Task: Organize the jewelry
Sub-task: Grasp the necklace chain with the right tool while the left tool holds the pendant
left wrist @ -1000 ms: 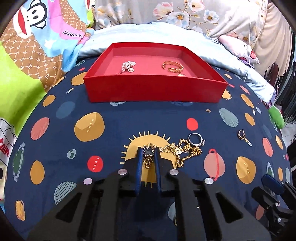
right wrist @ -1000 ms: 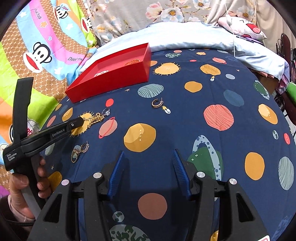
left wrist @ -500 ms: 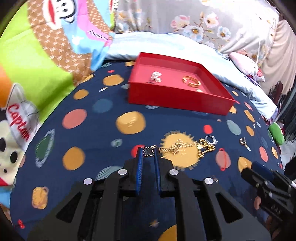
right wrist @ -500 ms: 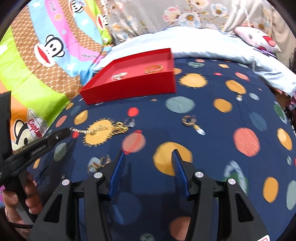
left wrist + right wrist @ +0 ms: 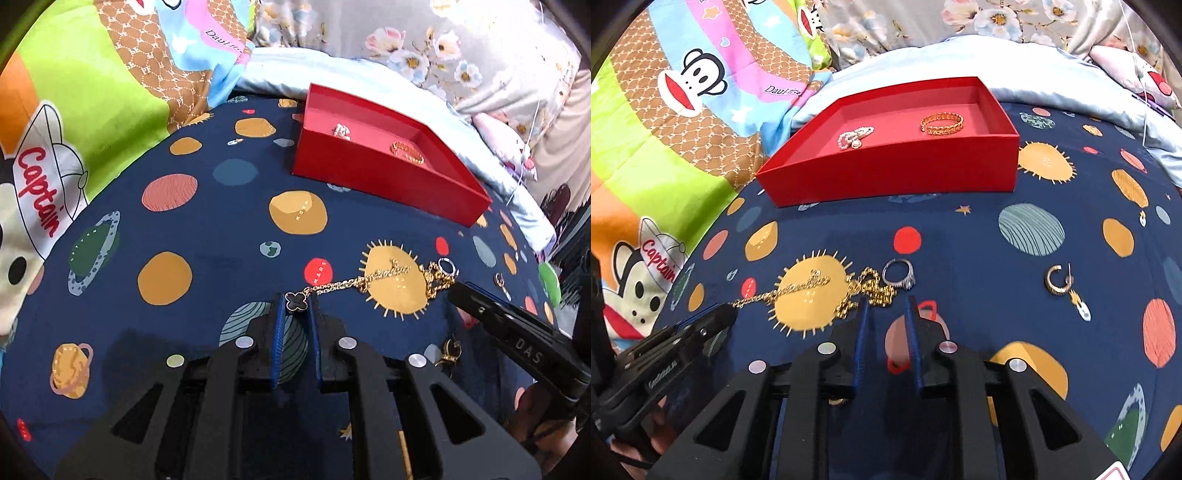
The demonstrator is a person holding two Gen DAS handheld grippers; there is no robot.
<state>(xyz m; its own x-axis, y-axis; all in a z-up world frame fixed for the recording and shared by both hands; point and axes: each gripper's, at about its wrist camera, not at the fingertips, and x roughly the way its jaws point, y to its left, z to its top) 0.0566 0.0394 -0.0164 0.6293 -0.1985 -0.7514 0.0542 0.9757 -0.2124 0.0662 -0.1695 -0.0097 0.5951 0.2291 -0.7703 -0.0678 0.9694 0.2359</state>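
Observation:
My left gripper (image 5: pixel 295 303) is shut on the black clover pendant (image 5: pixel 296 301) of a gold chain necklace (image 5: pixel 384 275). The chain trails right across the planet-print bedspread to a bunched end (image 5: pixel 870 290). My right gripper (image 5: pixel 886 306) sits just in front of that bunched end, its jaws narrowed but apart and empty. A silver ring (image 5: pixel 899 274) lies just past the bunch. A gold hoop earring (image 5: pixel 1058 284) lies to the right. The red tray (image 5: pixel 897 173) holds a pearl piece (image 5: pixel 855 136) and a gold bracelet (image 5: pixel 942 123).
Another earring (image 5: pixel 450 350) lies on the bedspread near the right gripper's side. A small earring (image 5: pixel 500 282) lies far right. A cartoon-monkey quilt (image 5: pixel 665 122) rises at the left; a pale blue sheet (image 5: pixel 923 62) and floral pillows lie behind the tray.
My left gripper has pulled the pendant left, drawing the chain out straight. My right gripper has moved left and forward to the chain's bunched end and its jaws have narrowed.

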